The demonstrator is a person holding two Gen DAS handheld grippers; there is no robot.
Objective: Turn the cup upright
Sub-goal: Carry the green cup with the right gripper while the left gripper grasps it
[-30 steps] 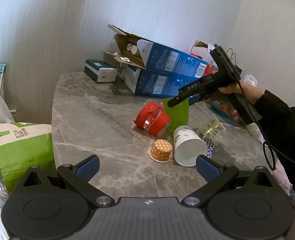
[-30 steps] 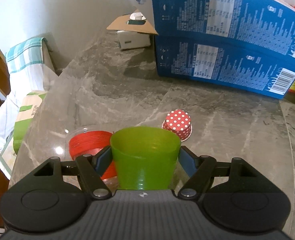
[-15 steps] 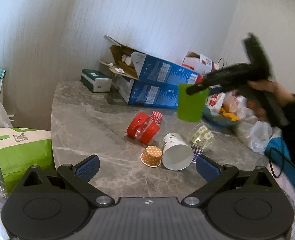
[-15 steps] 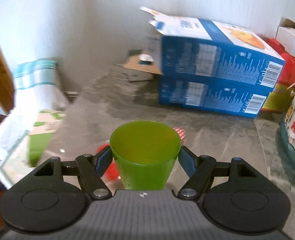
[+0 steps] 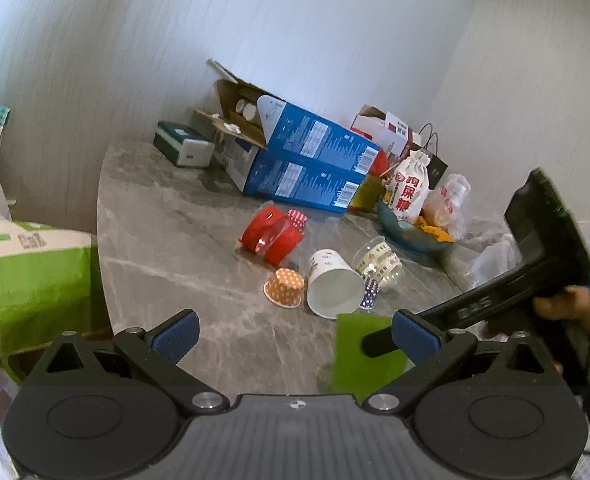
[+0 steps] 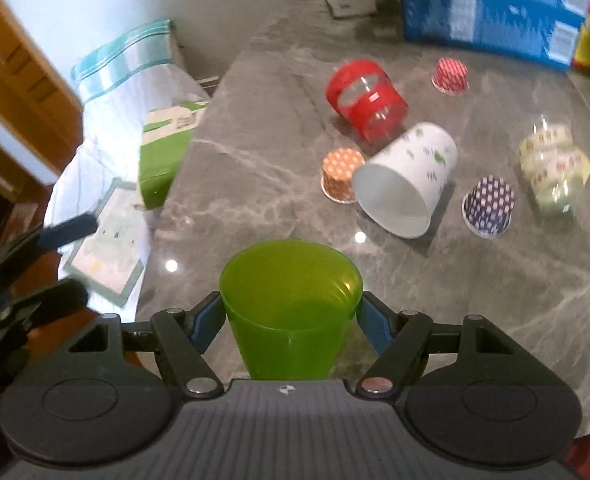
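Green cup point(image 6: 291, 300), mouth up, is being pinched by the right gripper point(image 6: 291, 316) at lower centre, apparently unreleased above the worktop point(image 6: 475, 300); left gripper point(image 5: 295, 330) is hanging spread.

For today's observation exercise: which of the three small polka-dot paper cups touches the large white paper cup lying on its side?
The orange polka-dot cup, against the white cup's rim; red and purple sit apart.

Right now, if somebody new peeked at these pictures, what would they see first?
Probably the bright green cup, mouth up, pinched in the right gripper over the near edge of the grey marble table. Next, the big white paper cup lying on its side mid-table, with little polka-dot cups around it and a red-banded clear cup tipped over behind it.
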